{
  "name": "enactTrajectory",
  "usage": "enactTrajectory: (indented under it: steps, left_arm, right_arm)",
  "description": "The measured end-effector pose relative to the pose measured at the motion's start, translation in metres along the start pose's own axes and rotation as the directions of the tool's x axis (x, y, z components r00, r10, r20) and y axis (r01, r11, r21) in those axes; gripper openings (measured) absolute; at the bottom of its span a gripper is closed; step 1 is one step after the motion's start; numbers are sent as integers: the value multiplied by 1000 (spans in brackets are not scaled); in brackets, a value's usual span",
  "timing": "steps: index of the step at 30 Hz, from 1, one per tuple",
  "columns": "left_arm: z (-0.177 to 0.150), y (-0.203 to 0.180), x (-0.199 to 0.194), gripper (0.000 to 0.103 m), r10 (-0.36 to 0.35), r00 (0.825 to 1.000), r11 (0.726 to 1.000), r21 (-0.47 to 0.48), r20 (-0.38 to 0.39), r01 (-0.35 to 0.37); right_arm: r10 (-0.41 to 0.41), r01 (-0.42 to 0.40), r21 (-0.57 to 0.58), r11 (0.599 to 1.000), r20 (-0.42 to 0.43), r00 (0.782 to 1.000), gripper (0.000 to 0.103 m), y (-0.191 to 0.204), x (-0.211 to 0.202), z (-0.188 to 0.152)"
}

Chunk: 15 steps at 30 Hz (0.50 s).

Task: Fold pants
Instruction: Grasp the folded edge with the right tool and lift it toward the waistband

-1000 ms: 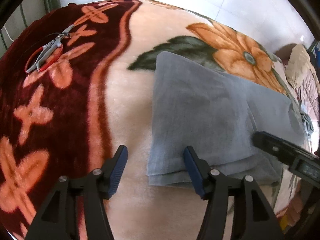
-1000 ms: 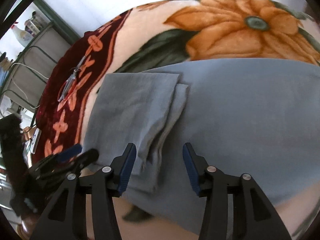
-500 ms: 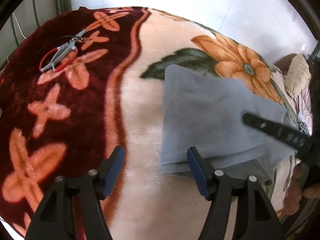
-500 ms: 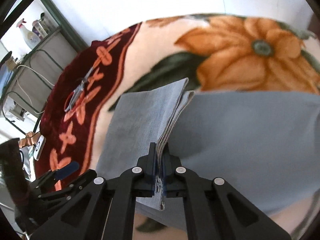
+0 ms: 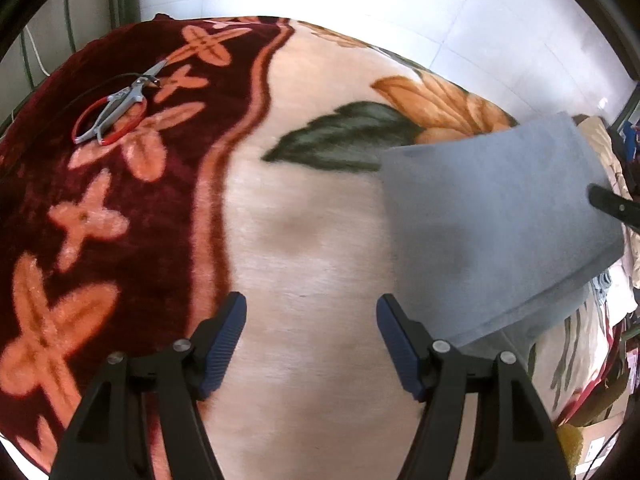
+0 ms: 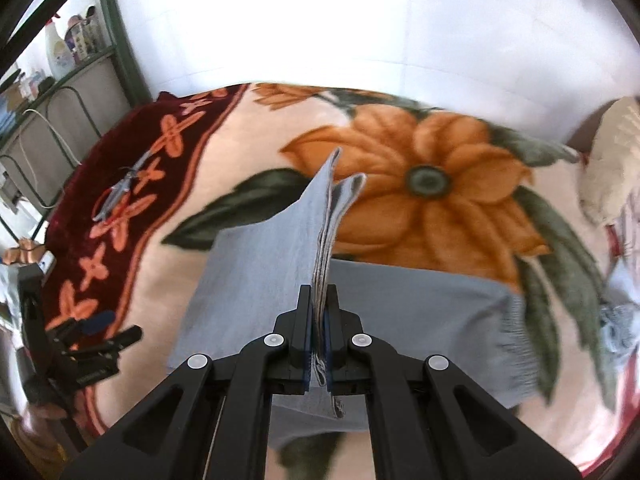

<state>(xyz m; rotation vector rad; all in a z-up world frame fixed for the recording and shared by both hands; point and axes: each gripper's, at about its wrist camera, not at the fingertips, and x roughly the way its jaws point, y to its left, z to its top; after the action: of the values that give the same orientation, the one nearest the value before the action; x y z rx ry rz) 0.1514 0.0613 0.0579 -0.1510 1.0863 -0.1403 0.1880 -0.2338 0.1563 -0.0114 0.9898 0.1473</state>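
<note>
Currently, far left on the dark red border of the floral blanket (image 5: 320, 240), scissors (image 5: 110, 114) with red handles lie flat, well apart from everything else. Left claw (image 5: 311, 330) sits next, fingers spread wide, nothing between them, over bare peach blanket; its right fingertip (image 5: 390, 320) is just beside the near-left corner of the pants (image 5: 500, 232). Pants are grey, folded into several layers, and the end seen here is raised off the blanket, edge stack visible along its lower right side. Right wrist view: right claw (image 6: 319, 344) is fully closed on the layered edge of the pants (image 6: 264, 280), holding that stack on edge so it stands up from the bed; the rest of the grey cloth lies flat to the right on the blanket (image 6: 420, 208), over the orange flower print. A cream pillow (image 6: 612, 160) sits at the far right edge.
</note>
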Motion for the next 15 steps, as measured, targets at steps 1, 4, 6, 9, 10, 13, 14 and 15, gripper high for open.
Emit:
enactTrajectory:
  steps: [1,4,6,9,10,13,14,15]
  left_arm:
    - [0,-3,0,71,-4,1000,1000,5,-1,4]
    - [2,-12,2,71,-10,1000,1000,26,-4,11]
    - [4,-18,3,71,-14,1000,999,39,-8,14]
    - [7,-28,4,71,-29,1000,998,52,-13,29]
    - [9,-32,4,71,-32,999,998,58,-15,32]
    - [14,-45,4,71,-37,999,996,82,-14,38]
    - [16,-50,4,71,-41,999,995,89,-13,42]
    - [18,-55,5,71,-48,999,994,96,-13,49]
  right_arm:
    - [-24,24,1,1000,0,1000,5,-9,-2,-1]
    - [-67,67,17,998,1,998,5,-35,-5,-5]
    - [-81,82,38,996,-4,997,5,-51,-3,-9]
    - [-99,101,70,992,-23,995,5,-74,2,-17]
    - [-100,102,80,992,-31,994,5,-80,4,-20]
    - [-124,128,92,988,-44,991,5,-96,14,-27]
    - [-127,132,101,986,-52,991,5,-101,18,-30]
    - [-126,132,118,984,-64,990,5,-109,24,-34]
